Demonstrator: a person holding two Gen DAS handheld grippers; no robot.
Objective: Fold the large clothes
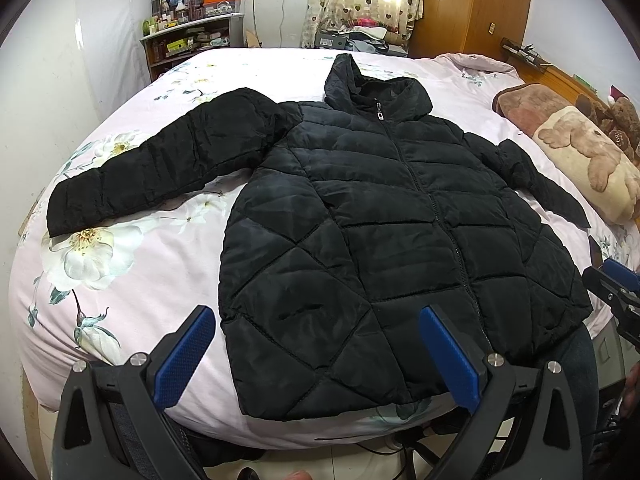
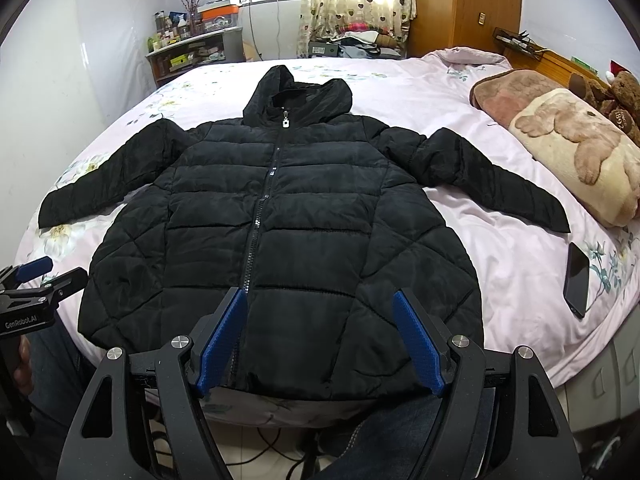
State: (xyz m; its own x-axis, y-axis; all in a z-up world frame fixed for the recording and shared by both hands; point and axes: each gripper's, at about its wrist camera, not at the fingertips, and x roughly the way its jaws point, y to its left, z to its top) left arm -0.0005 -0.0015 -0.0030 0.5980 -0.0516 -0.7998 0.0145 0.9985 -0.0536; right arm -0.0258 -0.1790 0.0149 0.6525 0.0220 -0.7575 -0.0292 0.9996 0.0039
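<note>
A black quilted hooded jacket [image 1: 380, 216] lies flat, zipped, front up on the pink floral bed [image 1: 132, 280], hood away from me, both sleeves spread out. It also shows in the right wrist view [image 2: 280, 220]. My left gripper [image 1: 316, 320] is open and empty, hovering above the jacket's hem at its left half. My right gripper [image 2: 320, 308] is open and empty above the hem near the zip. The right gripper also shows at the edge of the left wrist view [image 1: 612, 280], and the left gripper at the edge of the right wrist view [image 2: 44, 276].
A black phone [image 2: 577, 280] lies on the bed to the right of the jacket. Pillows and plush toys [image 2: 576, 148] sit at the right. A cluttered shelf [image 2: 192, 48], curtains and a wooden wardrobe [image 2: 464, 4] stand beyond the bed. Cables lie on the floor below.
</note>
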